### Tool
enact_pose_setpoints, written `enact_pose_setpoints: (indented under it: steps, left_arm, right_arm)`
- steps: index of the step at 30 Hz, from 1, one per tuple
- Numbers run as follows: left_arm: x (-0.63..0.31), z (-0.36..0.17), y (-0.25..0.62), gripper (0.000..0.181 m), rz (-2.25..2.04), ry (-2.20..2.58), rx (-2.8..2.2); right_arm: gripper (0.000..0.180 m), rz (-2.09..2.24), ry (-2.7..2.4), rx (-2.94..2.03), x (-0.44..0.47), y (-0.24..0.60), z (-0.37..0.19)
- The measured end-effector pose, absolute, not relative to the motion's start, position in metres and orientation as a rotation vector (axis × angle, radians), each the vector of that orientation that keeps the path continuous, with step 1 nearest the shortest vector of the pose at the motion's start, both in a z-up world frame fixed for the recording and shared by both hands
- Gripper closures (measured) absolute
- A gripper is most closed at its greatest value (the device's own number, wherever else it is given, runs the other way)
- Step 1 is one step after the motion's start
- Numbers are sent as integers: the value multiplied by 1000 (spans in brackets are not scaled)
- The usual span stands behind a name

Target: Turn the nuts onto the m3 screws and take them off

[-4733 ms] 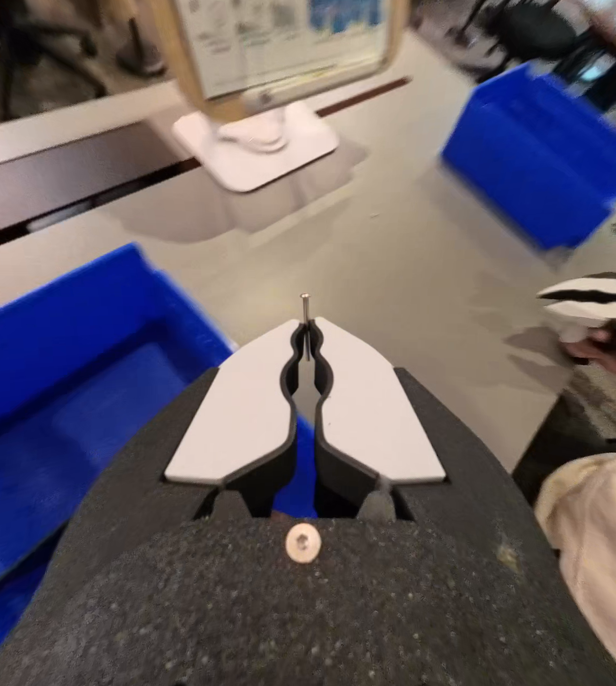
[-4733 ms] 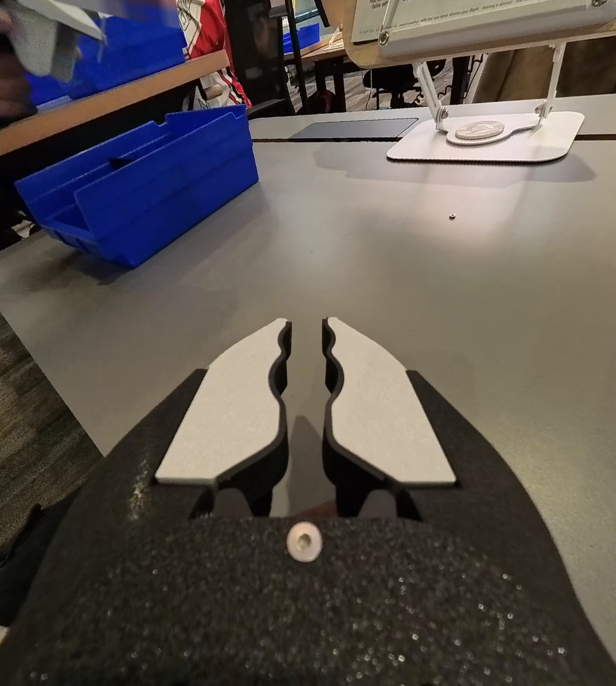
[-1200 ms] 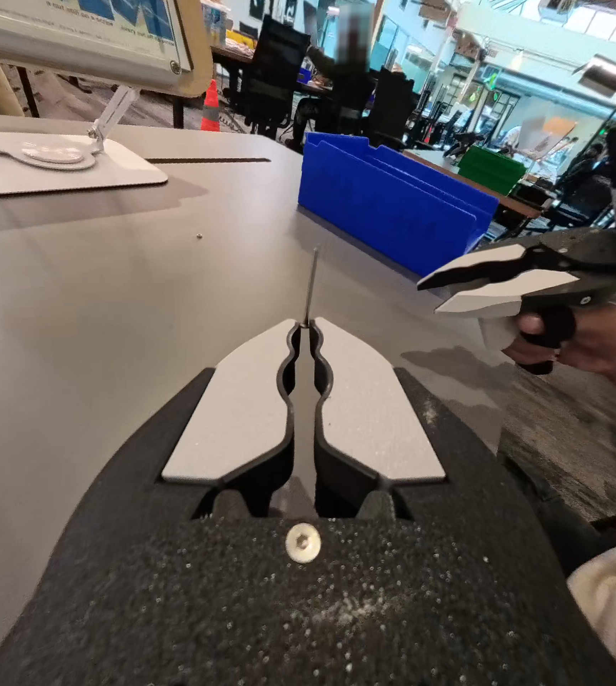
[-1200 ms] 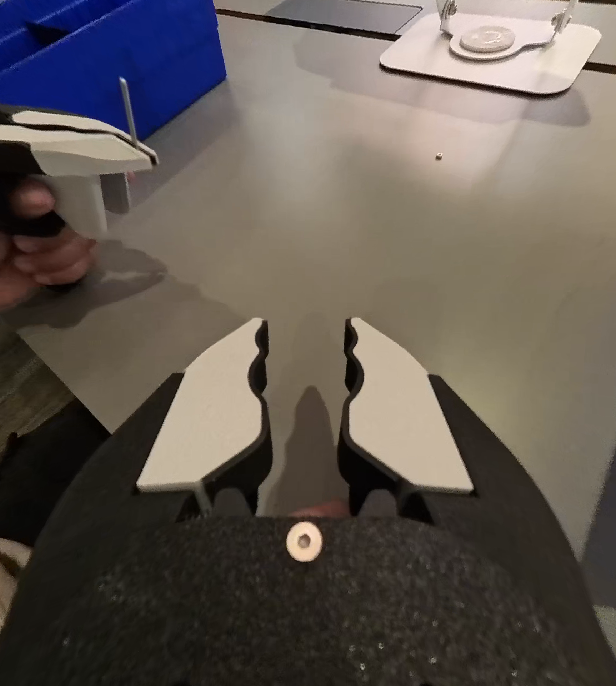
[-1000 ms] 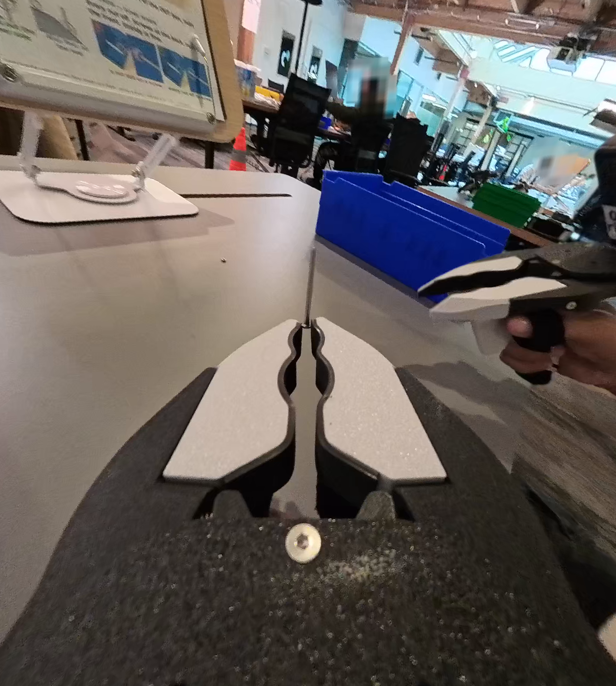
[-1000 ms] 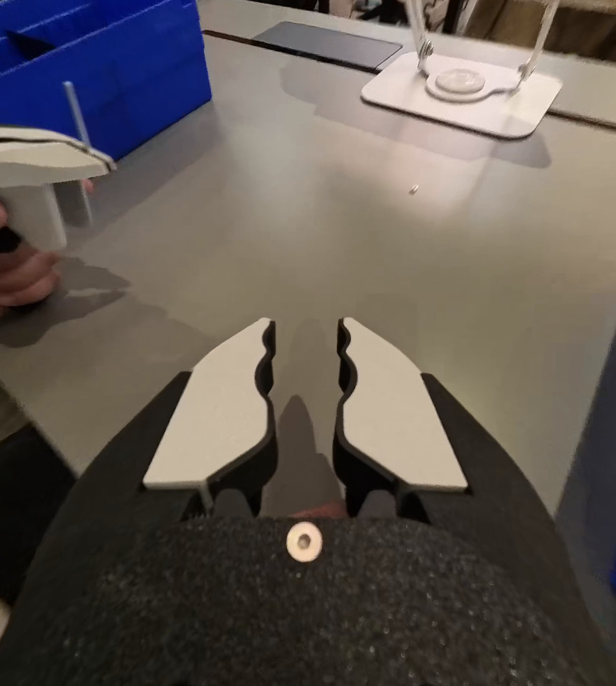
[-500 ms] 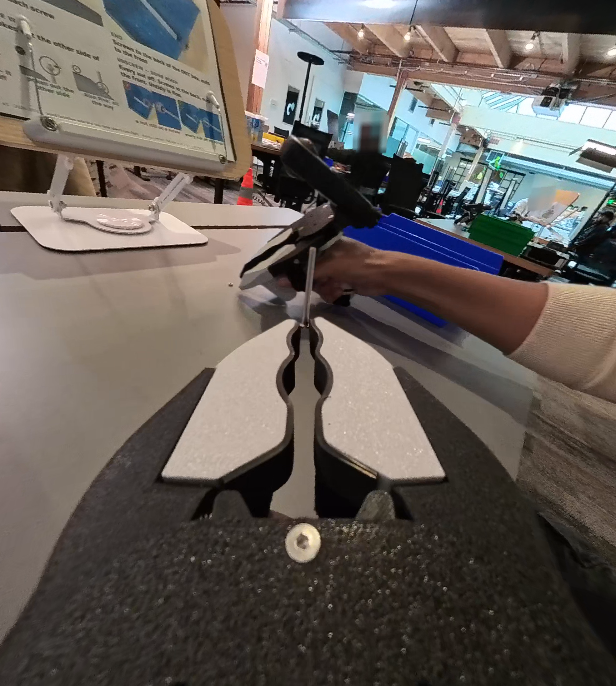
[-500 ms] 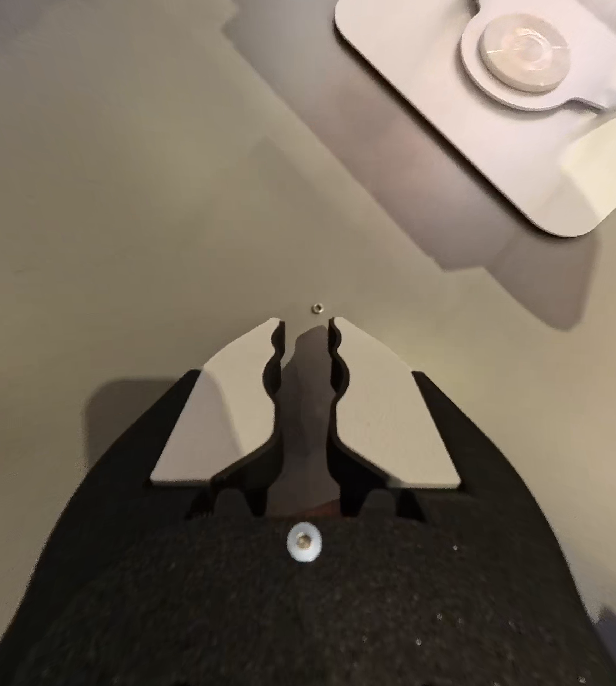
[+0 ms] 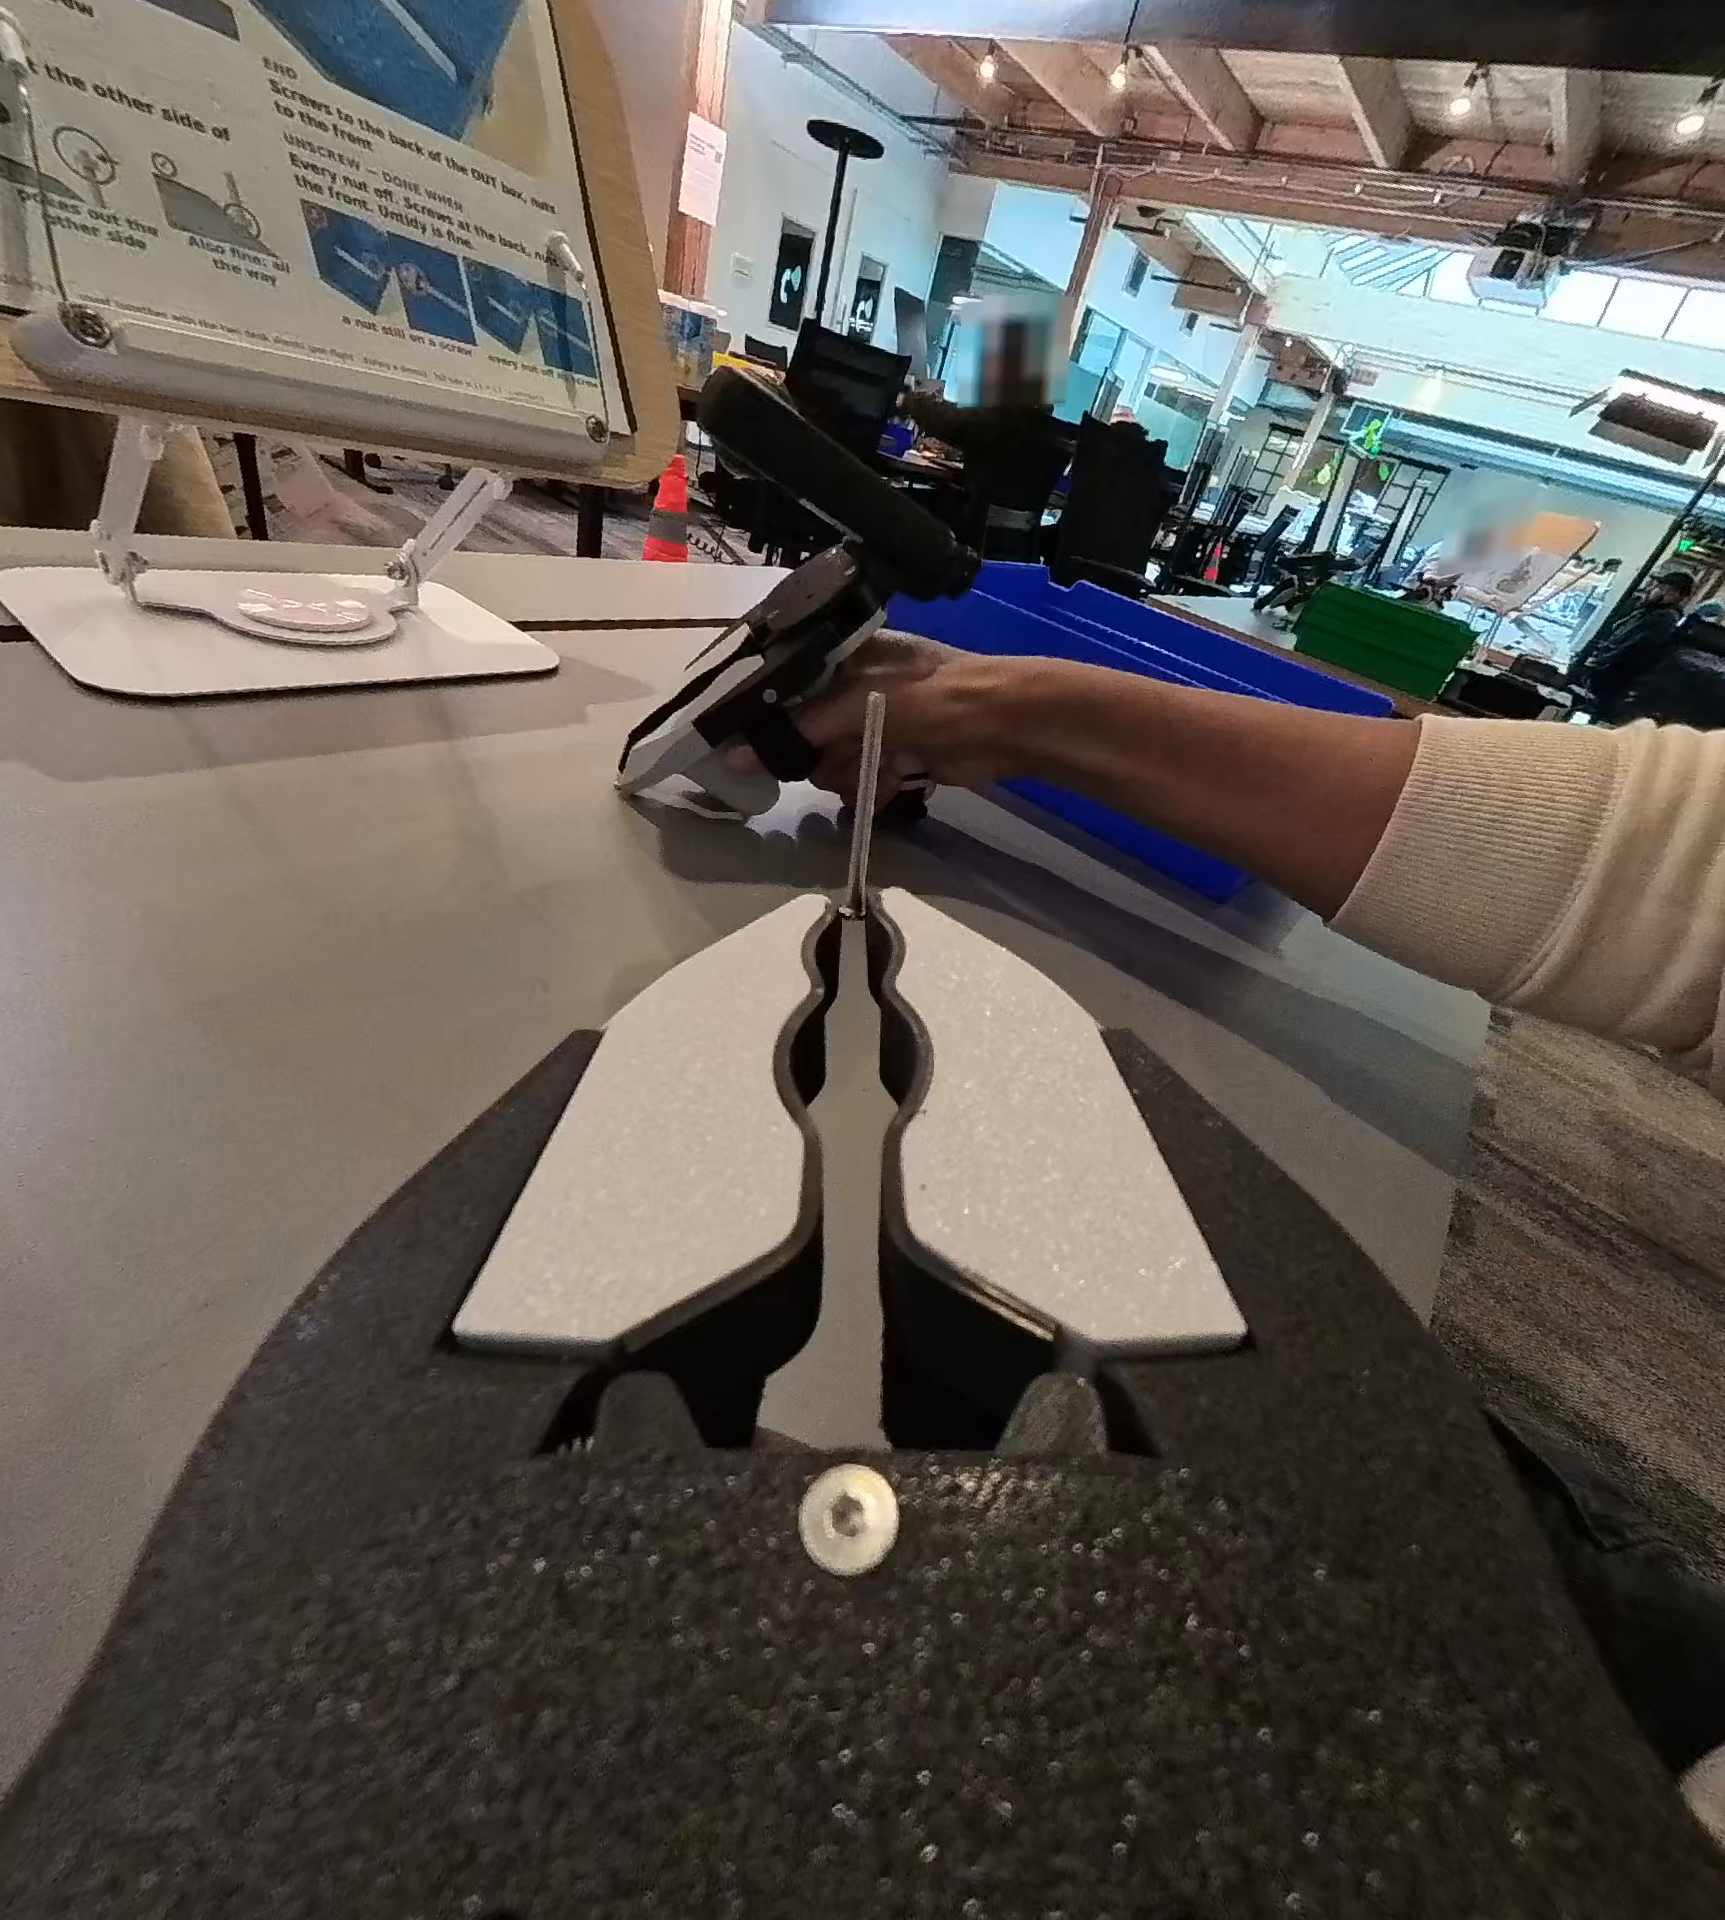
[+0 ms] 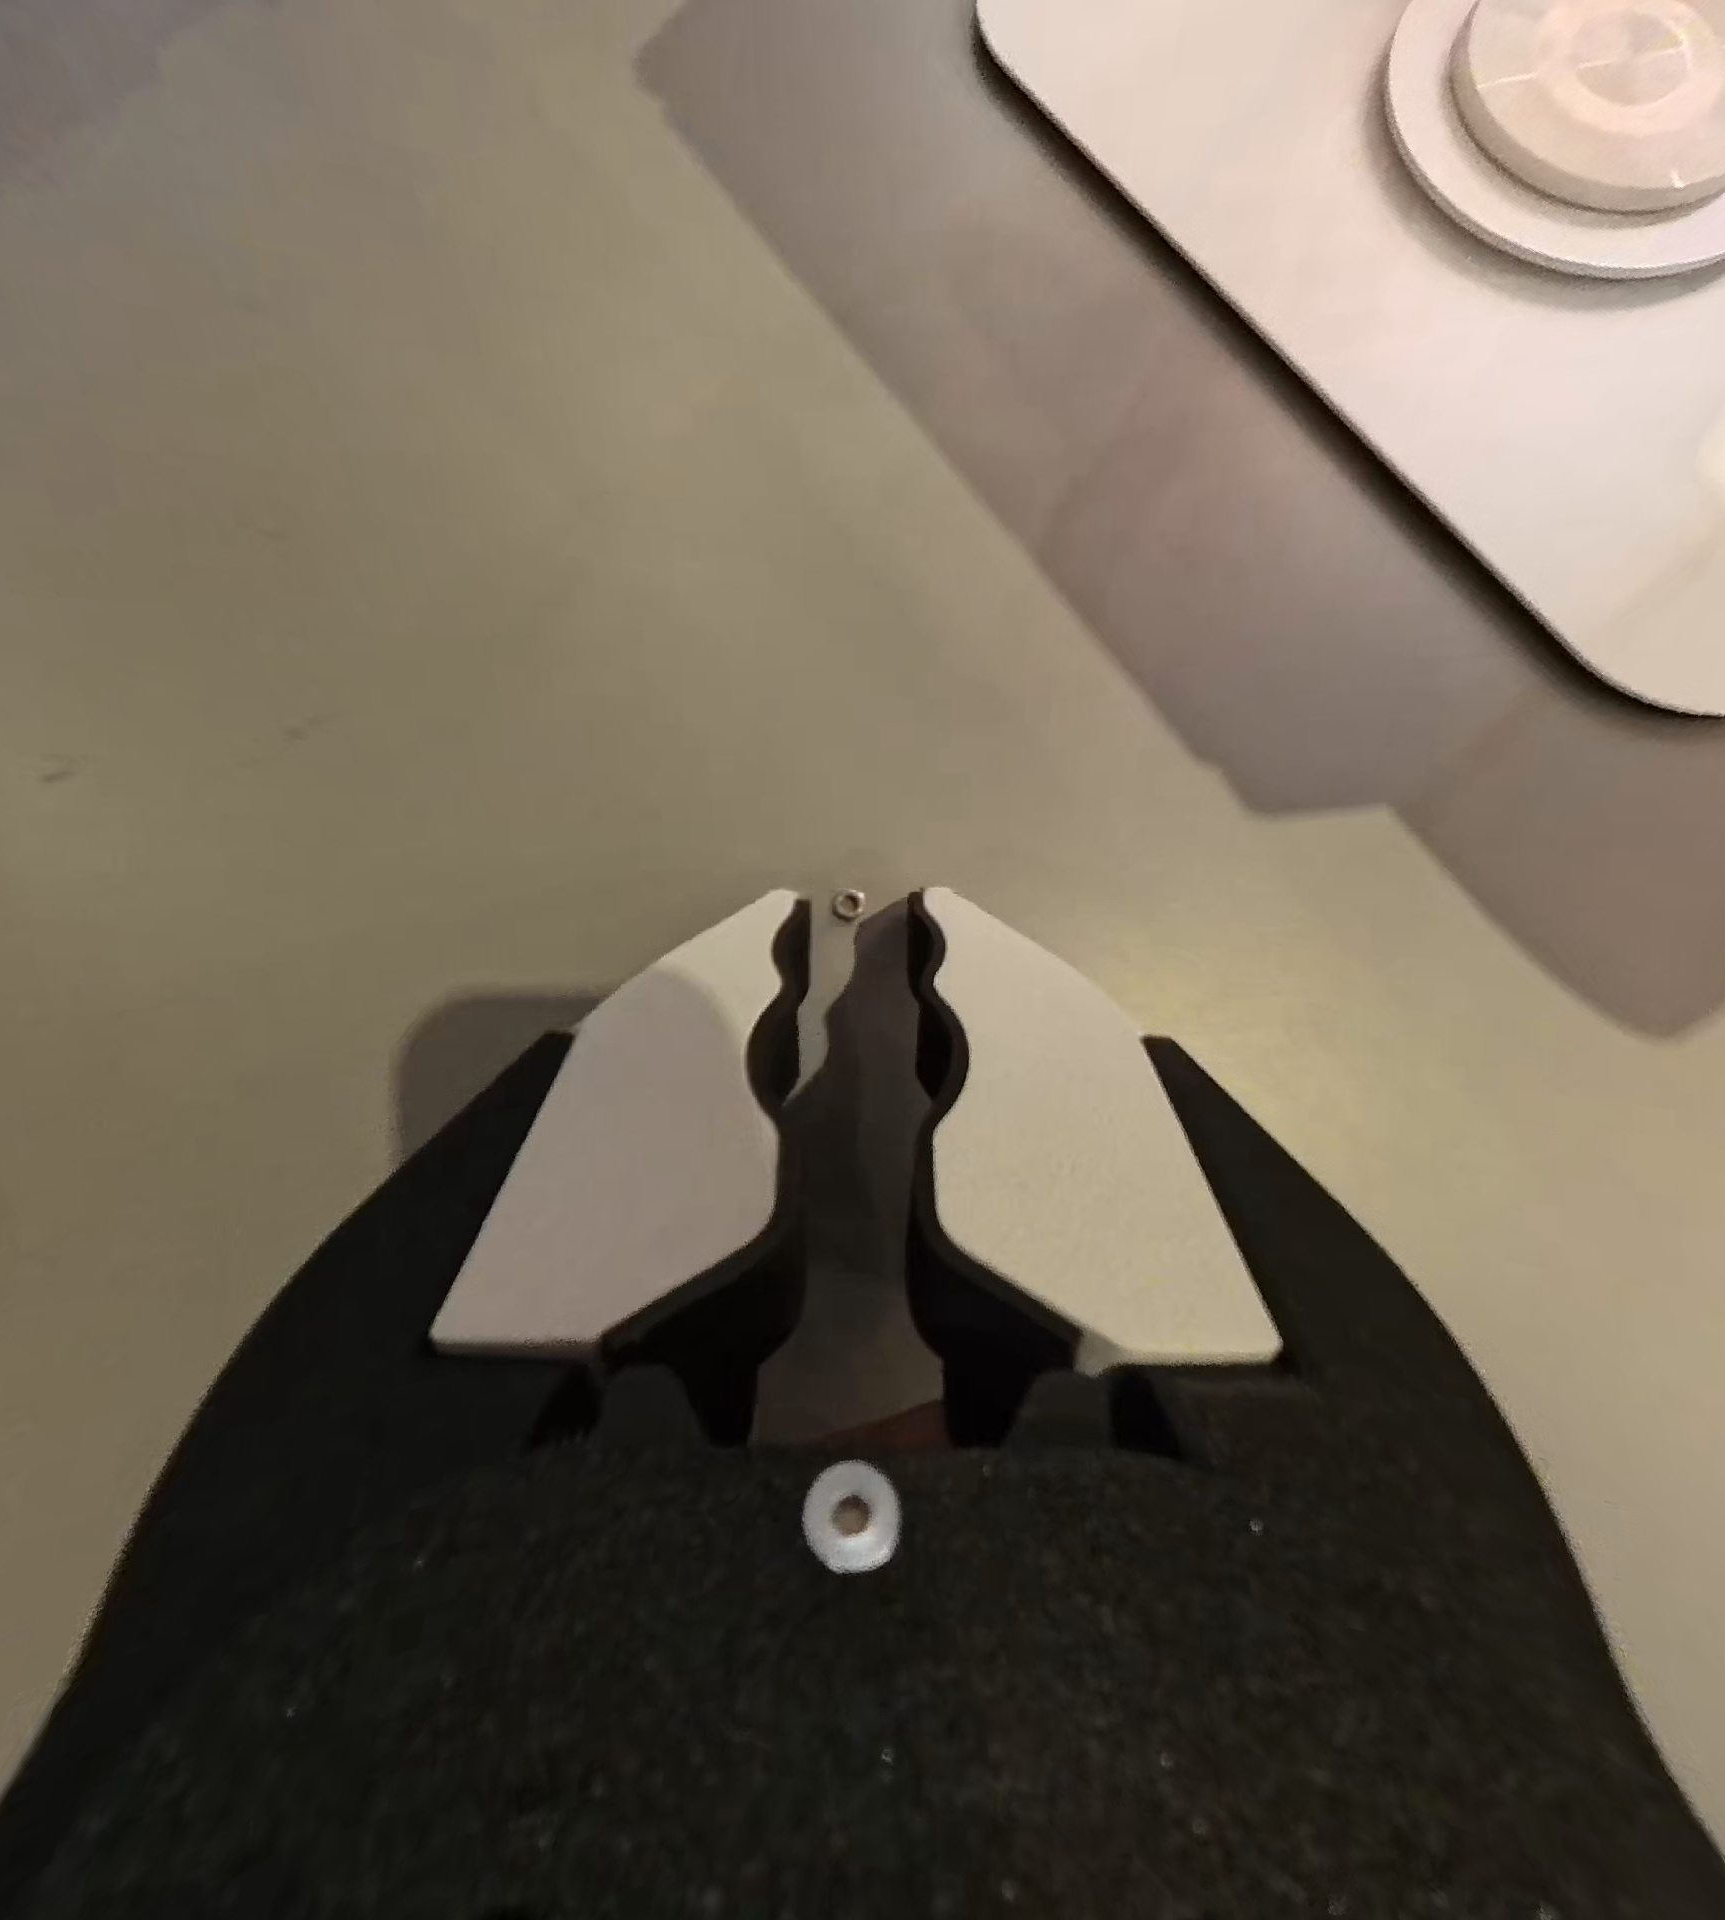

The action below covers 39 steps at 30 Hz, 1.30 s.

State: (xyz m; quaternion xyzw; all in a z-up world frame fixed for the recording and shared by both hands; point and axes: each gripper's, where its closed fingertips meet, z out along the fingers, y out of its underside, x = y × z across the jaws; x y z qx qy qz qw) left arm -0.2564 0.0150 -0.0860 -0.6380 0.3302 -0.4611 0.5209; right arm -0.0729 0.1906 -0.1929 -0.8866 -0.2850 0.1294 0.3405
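Note:
My left gripper [image 9: 853, 909] is shut on a thin silver M3 screw [image 9: 865, 800] that stands upright out of the fingertips, above the grey table [image 9: 214, 987]. My right gripper [image 10: 845, 906] is open and points down at the table, with a tiny silver nut [image 10: 845, 903] lying on the table between its fingertips, nearer the left one. The right gripper also shows in the left wrist view [image 9: 650, 764], tips down on the table beyond the screw, held by a hand in a cream sleeve.
A white stand base [image 9: 266, 634] carrying an instruction board [image 9: 245, 229] stands at the back left; the base shows in the right wrist view [image 10: 1409, 343] just beyond the nut. A blue bin [image 9: 1128, 707] lies behind the right arm. The table edge [image 9: 1460, 1122] drops off at the right.
My right gripper has moved forward and down over the nut, so the nut now lies between its fingertips. The left gripper holds the screw steady.

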Motion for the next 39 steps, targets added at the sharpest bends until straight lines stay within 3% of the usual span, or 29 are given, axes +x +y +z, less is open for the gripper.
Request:
enact_pose_setpoints:
  steps: [22,31,39]
  left_arm:
    - [-254,-88,13,177,-1118,817,-1542]
    - [-252,-91,16,177,-1116,815,-1566]
    - [-250,-91,13,177,-1095,840,-1556]
  right_arm:
    - [175,325,-846,-2225,-86,176,-179]
    - [175,118,-759,-1858,-124,69,-90]
    - [175,68,-393,-1704,-130,-29,-85]
